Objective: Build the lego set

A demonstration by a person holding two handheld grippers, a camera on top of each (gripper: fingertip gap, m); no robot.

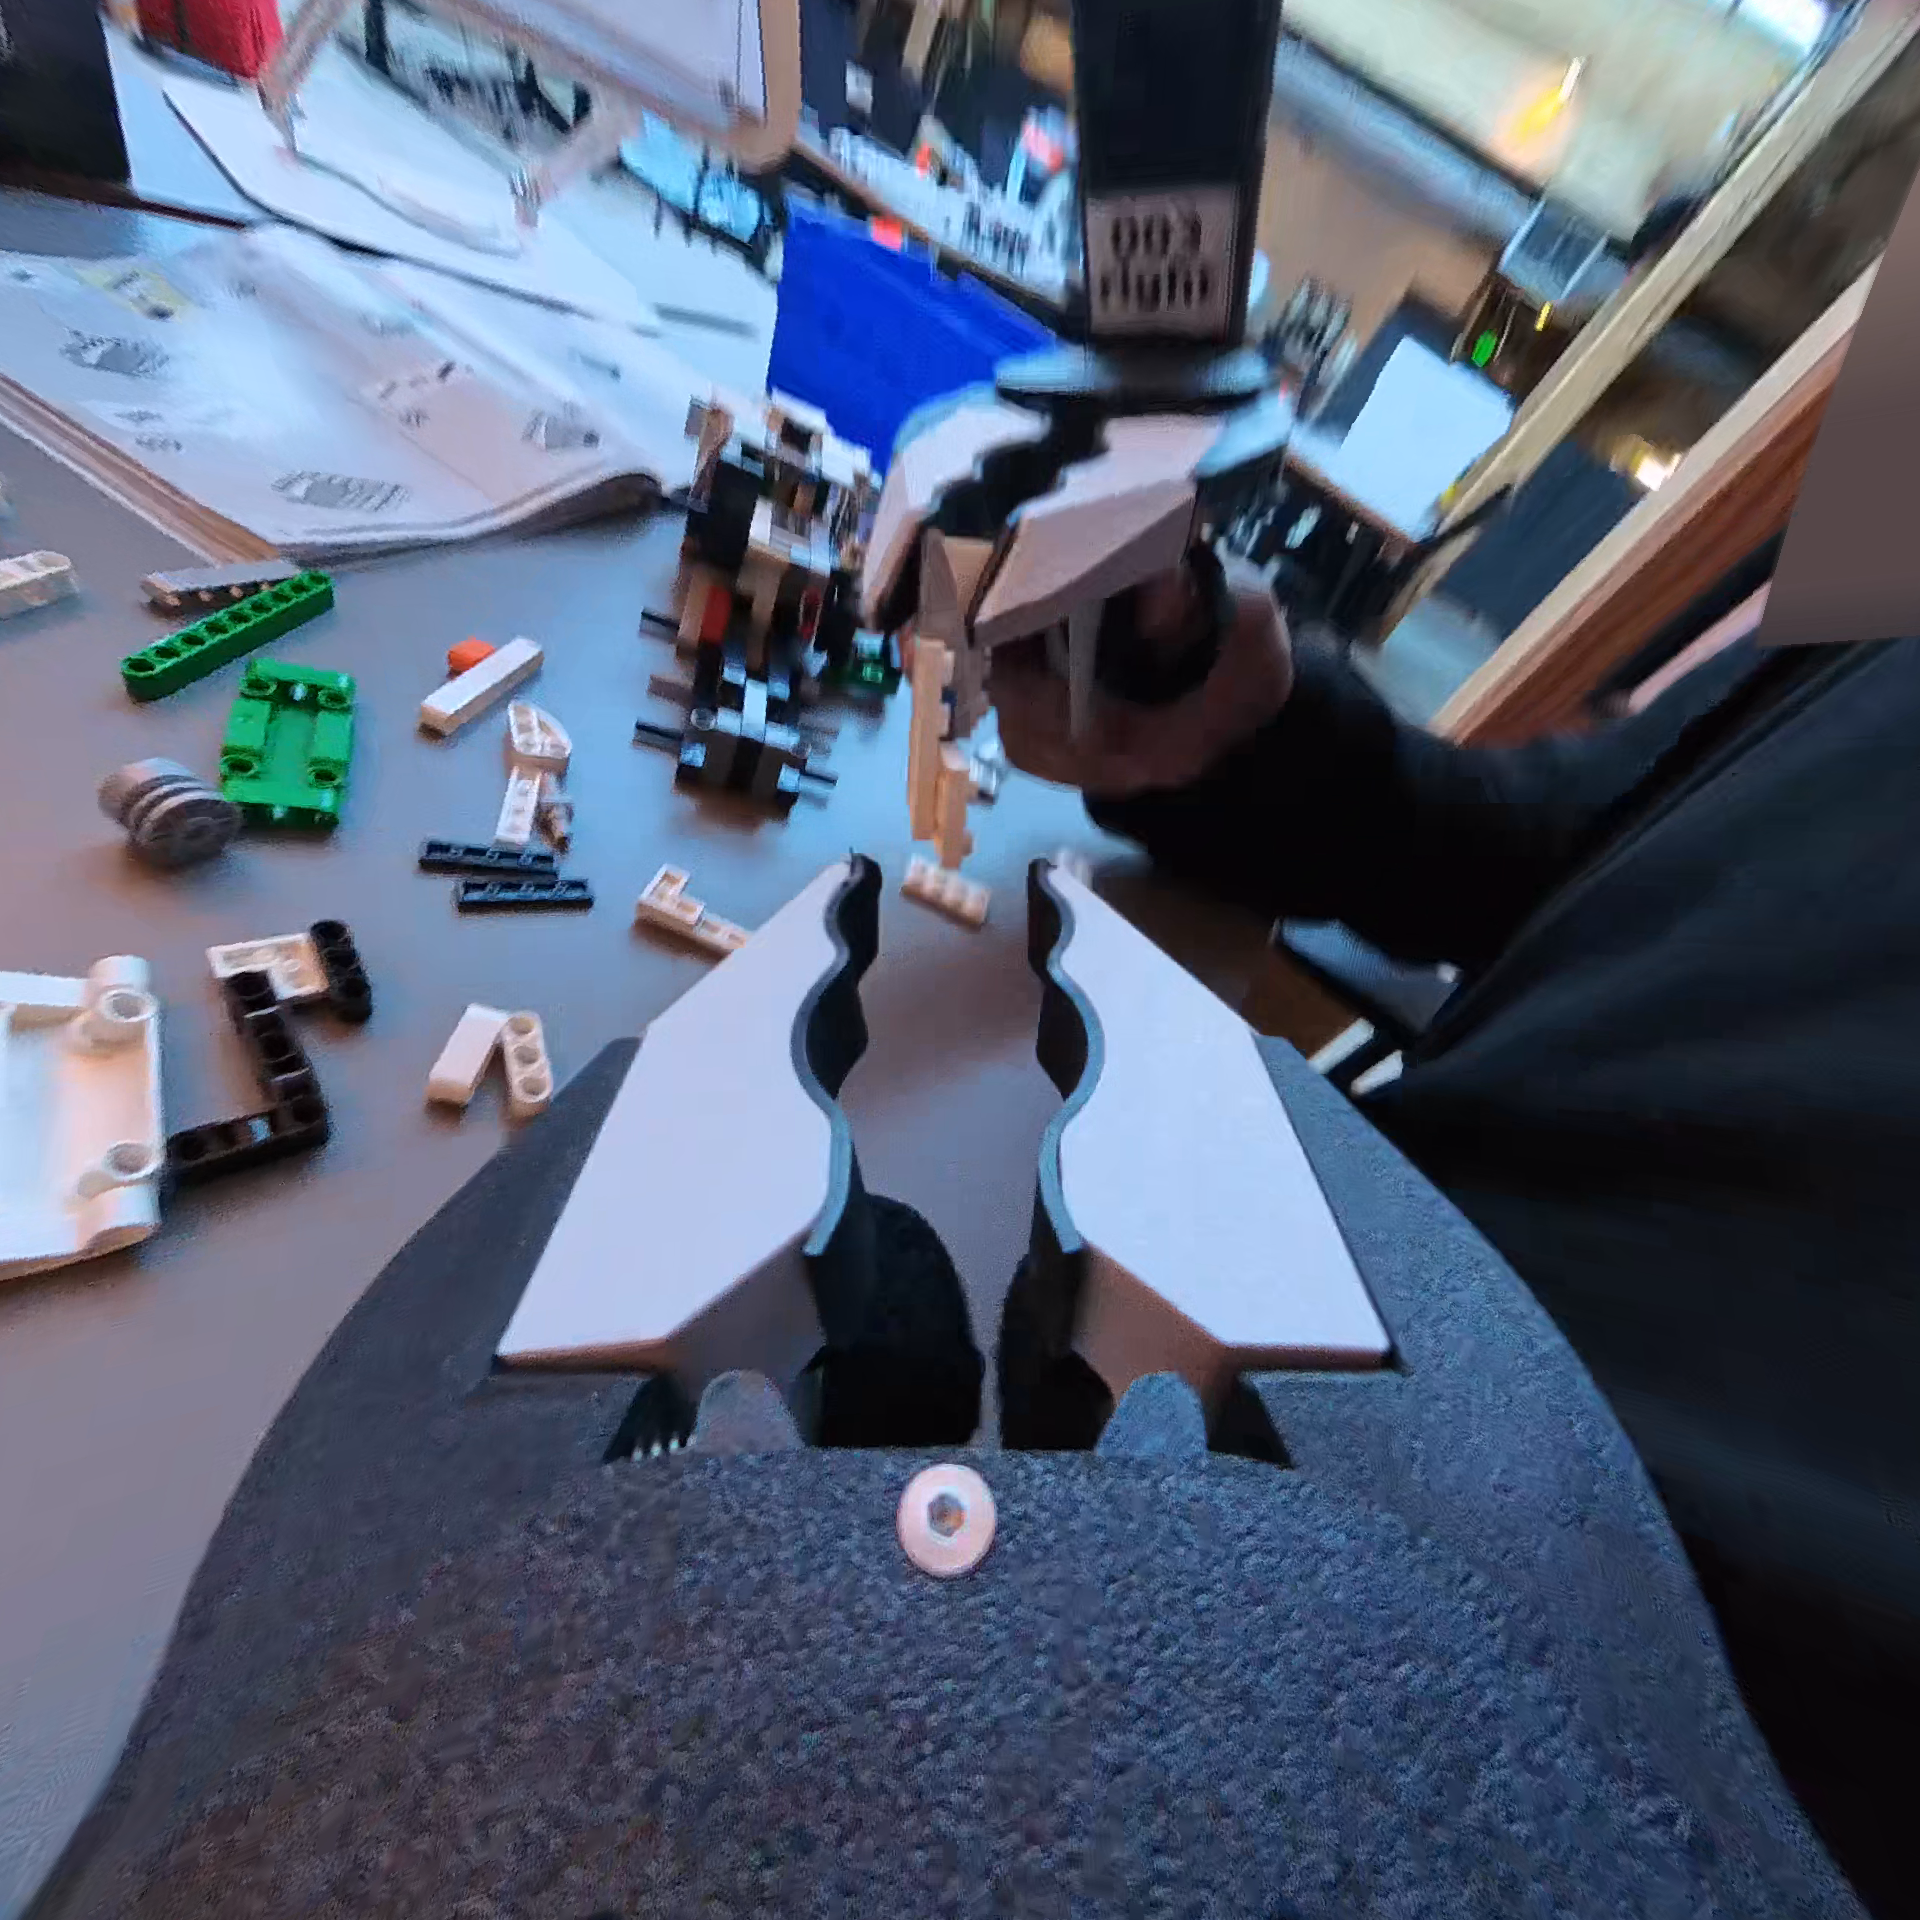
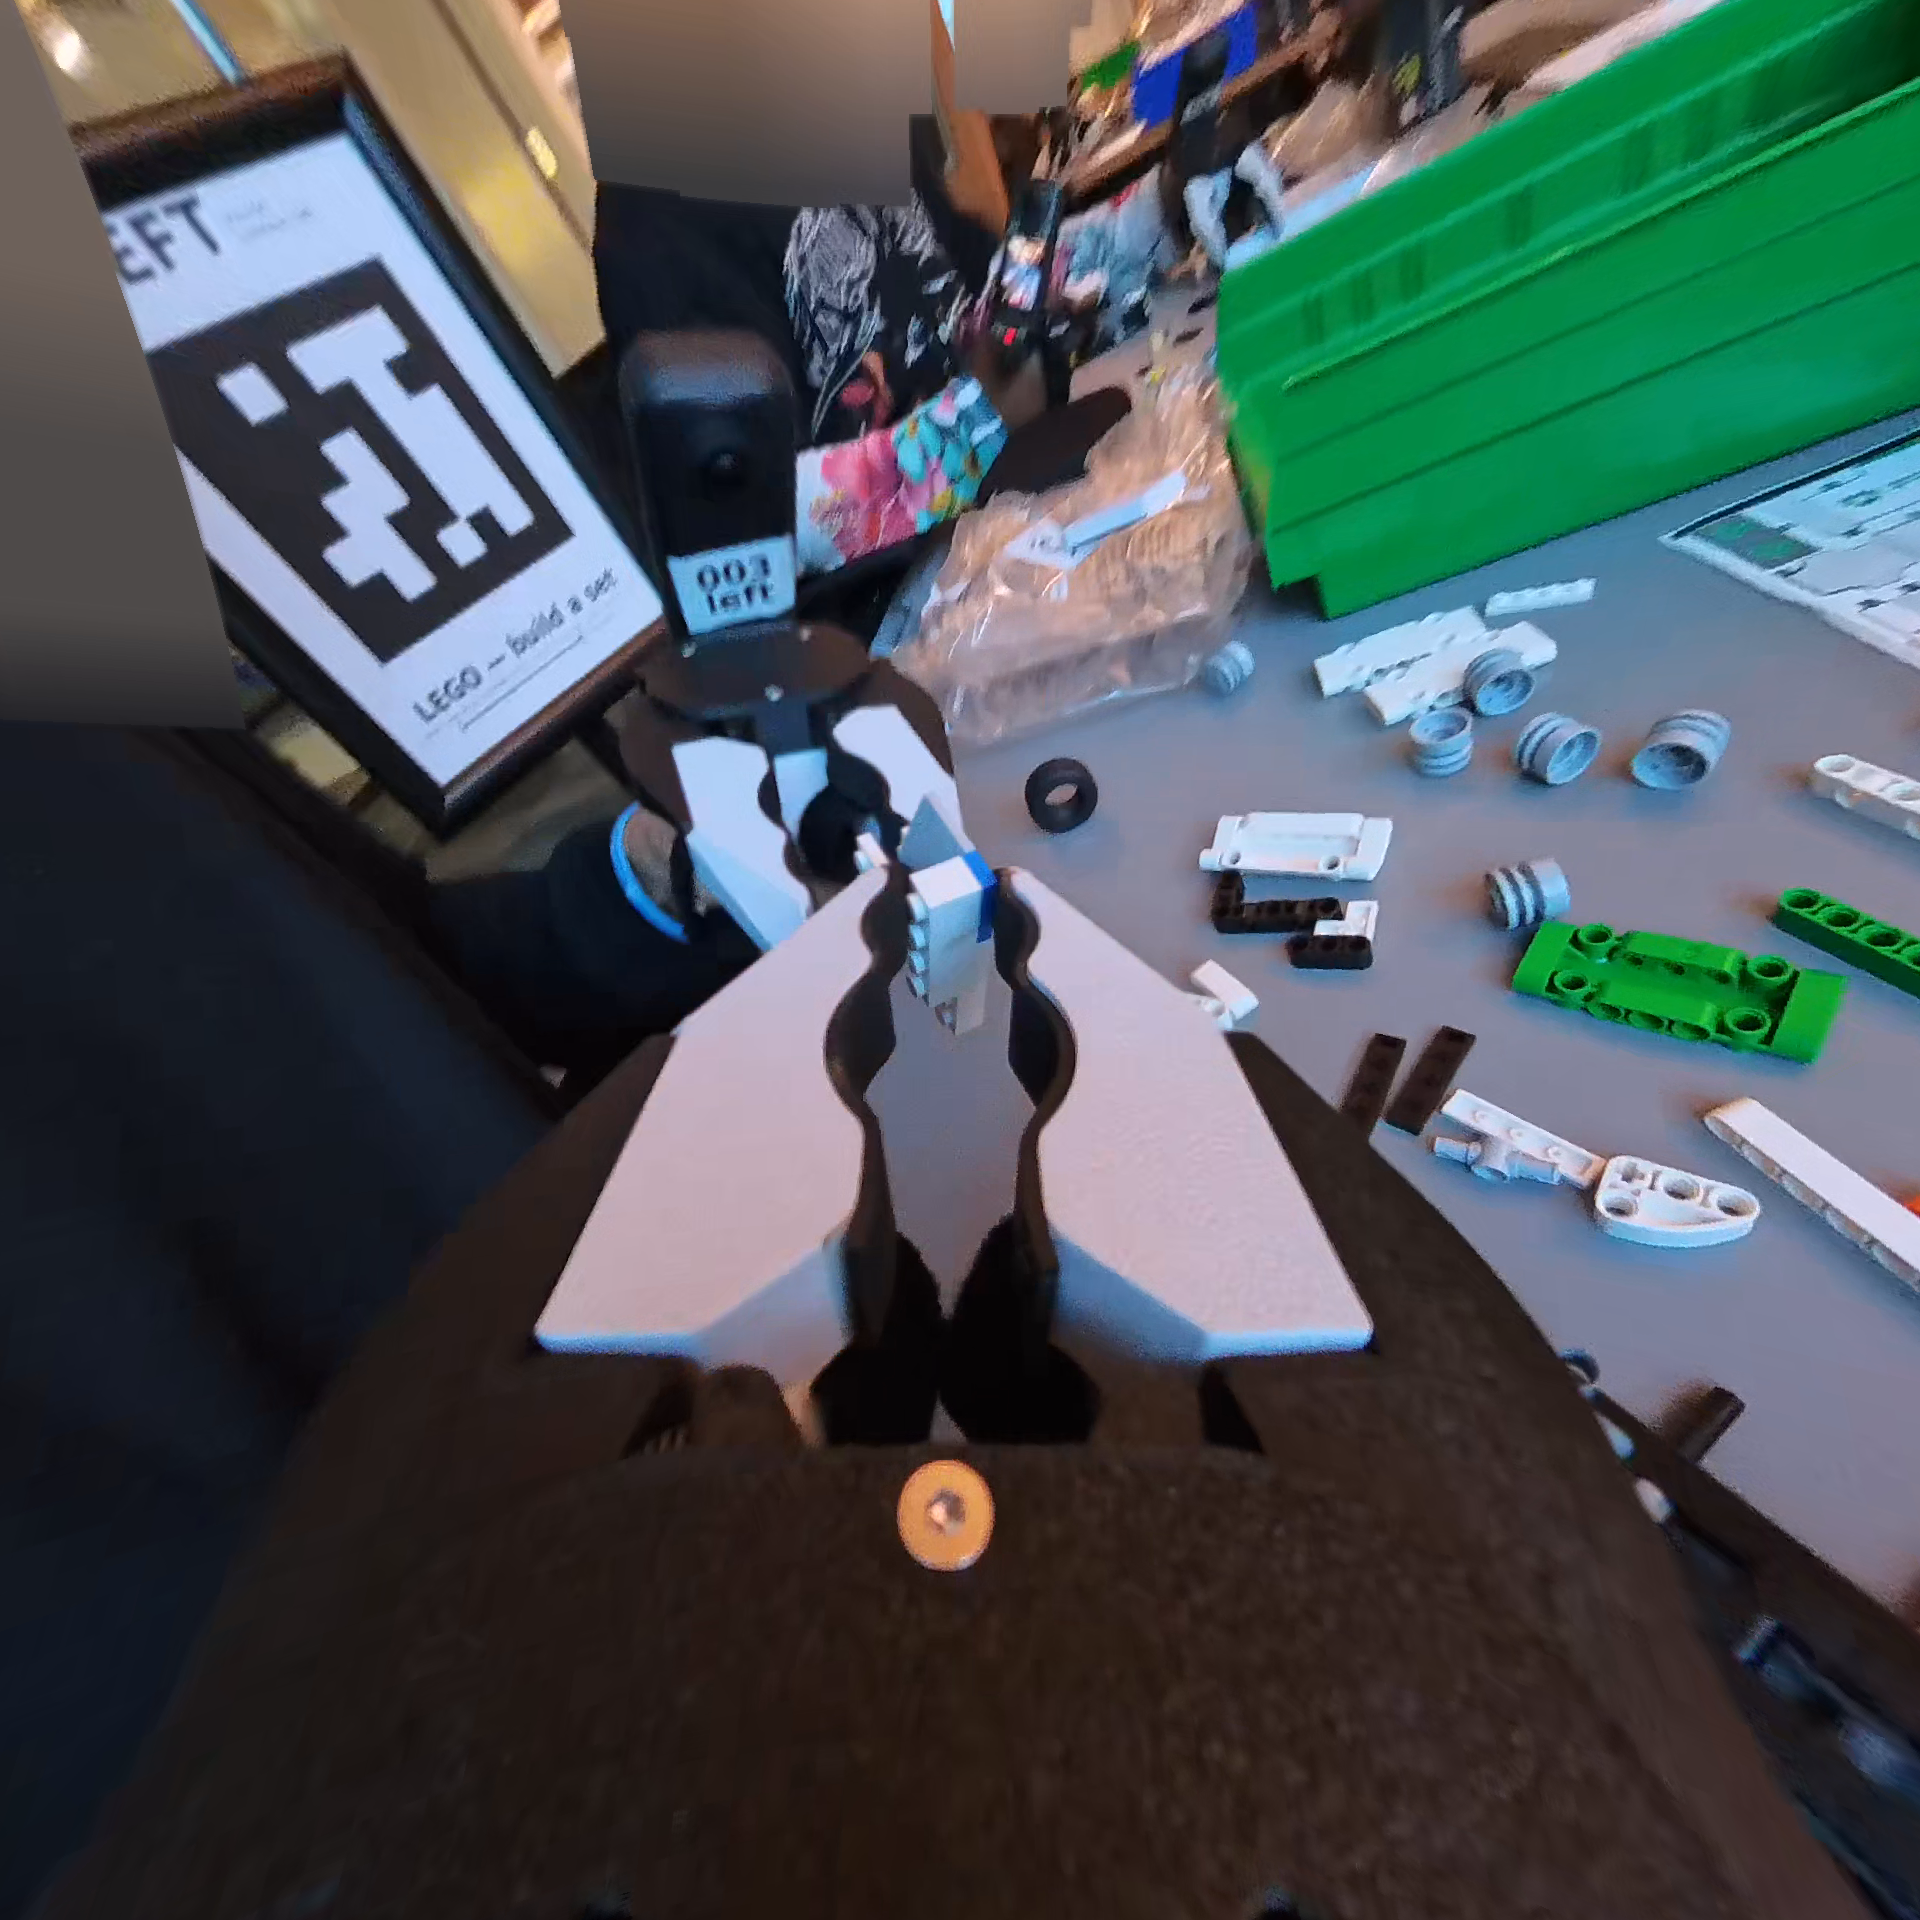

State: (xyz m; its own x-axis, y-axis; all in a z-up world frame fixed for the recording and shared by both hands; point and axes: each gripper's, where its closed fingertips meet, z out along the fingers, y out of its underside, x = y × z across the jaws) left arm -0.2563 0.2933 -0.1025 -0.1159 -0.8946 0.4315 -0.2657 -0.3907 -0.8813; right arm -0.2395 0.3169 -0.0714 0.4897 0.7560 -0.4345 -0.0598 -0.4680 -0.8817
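The lego set lies half-built across a grey table [image 1: 312, 1351]: a black-and-white chassis [image 1: 758, 613] stands upright at the table's middle, the landmark for everything else. The right gripper [image 2: 951, 914], clamped on a small white sub-assembly [image 2: 951, 940] with a blue edge, holds it in the air just in front of the chassis and toward the person. The left gripper [image 1: 951, 883], jaws parted and empty, hovers low facing it, above a small white plate [image 1: 943, 891] on the table. The step in hand looks like a hand-to-hand alignment or fitting of the white piece; the next move likely calls for the left gripper to steady or take the piece squarely, studs lined up, before any press.

Loose parts lie to the left of the chassis: a green frame [image 1: 289, 743], a green beam [image 1: 227, 634], a grey wheel hub [image 1: 166, 810], black plates [image 1: 504, 873]. Behind the chassis an open instruction booklet [image 1: 312, 395] rests. A green bin [image 2: 1558, 343] and crumpled plastic bags [image 2: 1070, 582] sit farther off; the room beyond is blurred workshop clutter.
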